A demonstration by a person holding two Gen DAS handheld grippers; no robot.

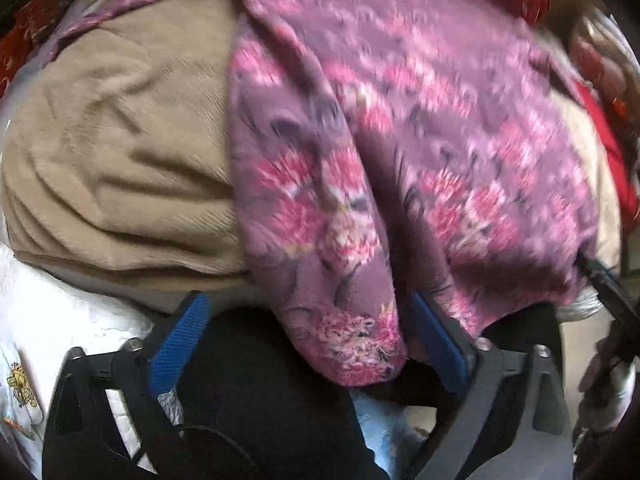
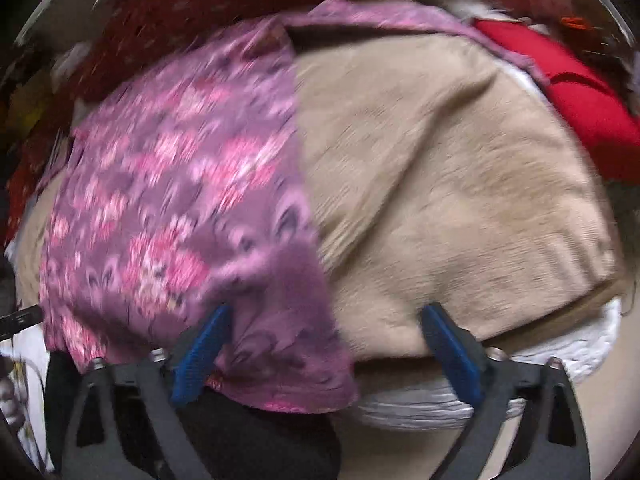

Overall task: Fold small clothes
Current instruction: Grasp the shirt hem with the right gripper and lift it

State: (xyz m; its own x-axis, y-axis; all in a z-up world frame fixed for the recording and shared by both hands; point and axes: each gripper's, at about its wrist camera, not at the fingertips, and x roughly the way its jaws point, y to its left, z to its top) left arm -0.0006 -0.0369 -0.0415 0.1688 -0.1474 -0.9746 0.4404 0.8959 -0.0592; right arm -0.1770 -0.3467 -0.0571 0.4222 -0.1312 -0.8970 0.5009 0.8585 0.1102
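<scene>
Floral cloth (image 1: 360,168): purple with pink flowers, draped over the tan cloth (image 1: 120,152); near edge hangs off the pile toward both grippers. Print smeared by blur in both views.
Tan cloth: folded, thick, beneath the floral one; left part shows in the left wrist view, right part in the right wrist view (image 2: 440,184).
Left gripper (image 1: 308,320): jaws partly open, a hanging corner of the floral cloth between the blue pads (image 1: 180,344). Right pad looks to touch the cloth; left pad stands clear of it — no pinch visible.
Right gripper (image 2: 328,332): jaws wide apart. Left pad (image 2: 202,354) lies against the floral hem; right pad over the tan cloth's edge. Nothing clamped.
White cloth (image 2: 420,404): textured, under the tan cloth, only a strip showing at the near edge.
Red cloth (image 2: 580,104): beyond the tan pile at right, cut off by the frame edge.
Dark red patterned fabric (image 2: 240,4): at the far side, blurred, extent unclear.
Black cloth (image 1: 260,392): below the left gripper, mostly hidden by the fingers.
Printed pale fabric (image 1: 20,384): lower left, cut off; motif too small to read.
Far right corners: cluttered, too blurred to name.
</scene>
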